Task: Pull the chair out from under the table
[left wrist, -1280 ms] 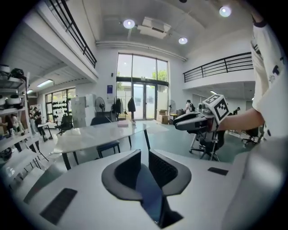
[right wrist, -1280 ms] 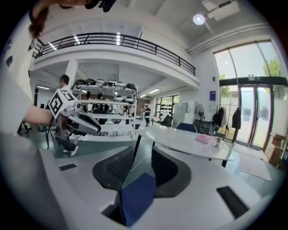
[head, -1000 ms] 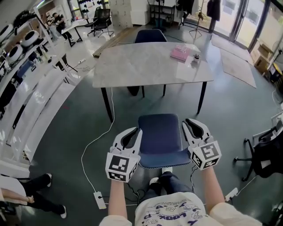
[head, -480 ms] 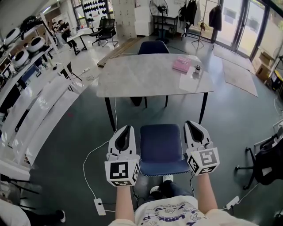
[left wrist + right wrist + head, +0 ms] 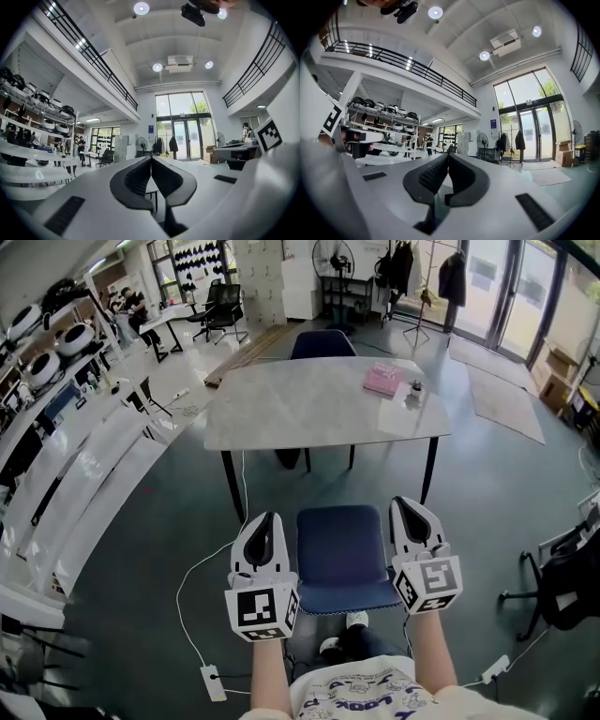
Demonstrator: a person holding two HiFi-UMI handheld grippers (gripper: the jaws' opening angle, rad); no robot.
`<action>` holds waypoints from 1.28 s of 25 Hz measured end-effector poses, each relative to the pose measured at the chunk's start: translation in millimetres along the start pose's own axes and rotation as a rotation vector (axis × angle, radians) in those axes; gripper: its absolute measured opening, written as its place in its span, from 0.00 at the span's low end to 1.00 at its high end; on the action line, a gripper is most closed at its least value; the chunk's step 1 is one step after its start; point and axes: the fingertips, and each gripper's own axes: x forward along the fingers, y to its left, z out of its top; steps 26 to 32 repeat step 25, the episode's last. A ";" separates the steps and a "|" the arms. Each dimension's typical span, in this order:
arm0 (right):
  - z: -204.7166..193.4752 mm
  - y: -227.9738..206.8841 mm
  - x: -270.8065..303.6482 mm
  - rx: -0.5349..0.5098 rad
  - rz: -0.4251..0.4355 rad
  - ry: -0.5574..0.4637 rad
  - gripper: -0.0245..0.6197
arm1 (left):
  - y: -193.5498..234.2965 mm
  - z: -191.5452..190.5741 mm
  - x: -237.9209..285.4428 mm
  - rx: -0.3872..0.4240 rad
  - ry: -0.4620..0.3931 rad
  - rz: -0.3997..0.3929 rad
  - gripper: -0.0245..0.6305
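Left gripper and right gripper closed on nothing, either side of the blue chair
Each pair of jaws is pressed together with nothing between; the chair's seat stands clear of the table's near edge, and a pink book lies near its far right corner

Matt blue upholstered chair; smooth stone-look table; glossy floor.
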 end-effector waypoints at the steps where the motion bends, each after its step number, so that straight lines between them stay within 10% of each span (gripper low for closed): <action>1: -0.6 -1.1 -0.7 0.007 0.001 0.001 0.05 | -0.6 0.0 0.0 0.000 -0.002 0.005 0.07; 32: -9.4 -12.7 -5.1 0.037 -0.024 0.020 0.05 | -4.2 -8.9 1.7 -0.009 0.020 0.002 0.07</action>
